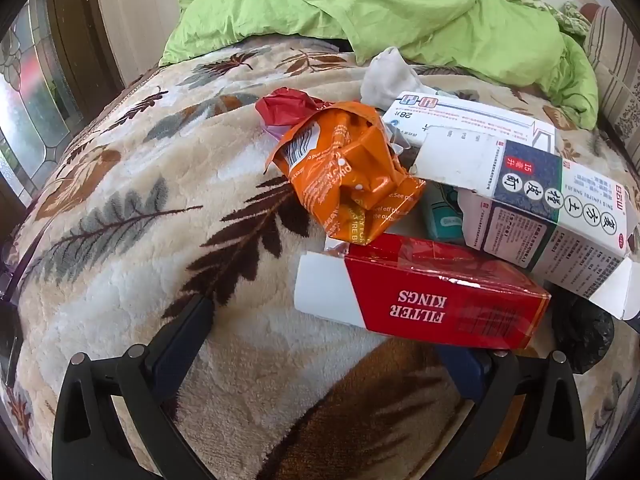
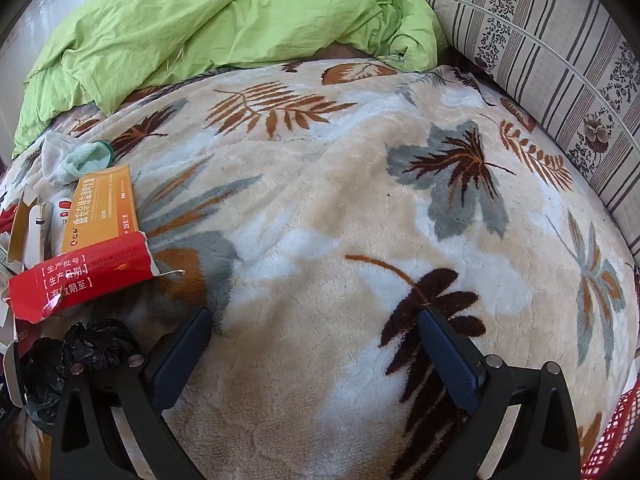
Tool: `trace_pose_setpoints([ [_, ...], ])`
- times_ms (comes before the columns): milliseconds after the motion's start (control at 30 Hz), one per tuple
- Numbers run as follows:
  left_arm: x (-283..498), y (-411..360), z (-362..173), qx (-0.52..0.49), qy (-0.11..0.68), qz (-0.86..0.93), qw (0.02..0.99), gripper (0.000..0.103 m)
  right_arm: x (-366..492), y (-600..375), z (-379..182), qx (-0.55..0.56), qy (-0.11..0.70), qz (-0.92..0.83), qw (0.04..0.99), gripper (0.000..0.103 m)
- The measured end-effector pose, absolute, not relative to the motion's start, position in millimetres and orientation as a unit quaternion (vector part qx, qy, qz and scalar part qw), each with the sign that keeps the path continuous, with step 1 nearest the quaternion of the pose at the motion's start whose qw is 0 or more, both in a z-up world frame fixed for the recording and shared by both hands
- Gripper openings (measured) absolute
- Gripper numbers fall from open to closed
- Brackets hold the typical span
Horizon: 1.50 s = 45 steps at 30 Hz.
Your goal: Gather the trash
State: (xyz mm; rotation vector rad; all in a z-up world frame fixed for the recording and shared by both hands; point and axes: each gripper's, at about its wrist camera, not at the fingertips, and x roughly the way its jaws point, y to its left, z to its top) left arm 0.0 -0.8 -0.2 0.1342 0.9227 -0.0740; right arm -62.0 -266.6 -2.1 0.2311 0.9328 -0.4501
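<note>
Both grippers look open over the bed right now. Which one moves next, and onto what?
Probably the left gripper: ease it forward and right until its open jaws straddle the red FILTER KINGS cigarette pack, then close. That pack lies nearest, just ahead of its right finger. The right gripper faces only bare leaf-print blanket.

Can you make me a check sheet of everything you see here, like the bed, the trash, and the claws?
Surface: leaf-print fleece blanket covering a bed.
Job's things: crumpled orange wrapper, red cigarette pack marked Filter Kings, white medicine box, orange box, torn red carton, crumpled black bag, all piled together.
Clutter: pale sock behind the pile.
Grippers: left claw open, its right finger partly under the cigarette pack; right claw open over bare blanket, holding nothing.
Cables: nothing seen.
Surroundings: green quilt bunched at the back; striped pillow.
</note>
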Motion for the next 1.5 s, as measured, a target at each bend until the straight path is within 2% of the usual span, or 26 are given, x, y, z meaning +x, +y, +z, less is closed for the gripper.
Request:
trace_pose_setpoints([
  [233,-5.7,-9.5,6.9,0.072,0.442,-0.035,0.893,0.103,-56.5,-259.3,-1.8,0.085,0.453,-0.225,0.858,0.102],
  [433,-18.0,7.5,21.6,0.028,0.448,-0.071,0.891,0.103,-71.5,-279.8,9.4,0.125,0.477,-0.144,0.858,0.102],
  [600,-60.2,16.8,51.4,0.009,0.402,-0.090,0.911,0.103,-111.8,-274.3,35.5,0.169,0.446,-0.127,0.870,0.102],
  [800,-130.6,27.8,94.1,0.007,0.331,-0.095,0.939,0.103,-168.6,-225.0,93.2,0.085,0.363,-0.100,0.922,0.102],
  [967,-204.3,51.1,101.4,0.025,0.281,-0.096,0.955,0.103,-233.7,-192.5,126.7,0.005,0.271,-0.098,0.958,0.102],
  [1133,-209.5,57.1,105.8,0.018,0.276,-0.080,0.958,0.103,-271.0,-184.4,130.4,-0.010,0.249,-0.104,0.963,0.102],
  [1500,-199.9,37.0,91.8,0.043,0.296,-0.091,0.950,0.103,-263.6,-197.1,119.6,0.007,0.270,-0.121,0.955,0.102],
])
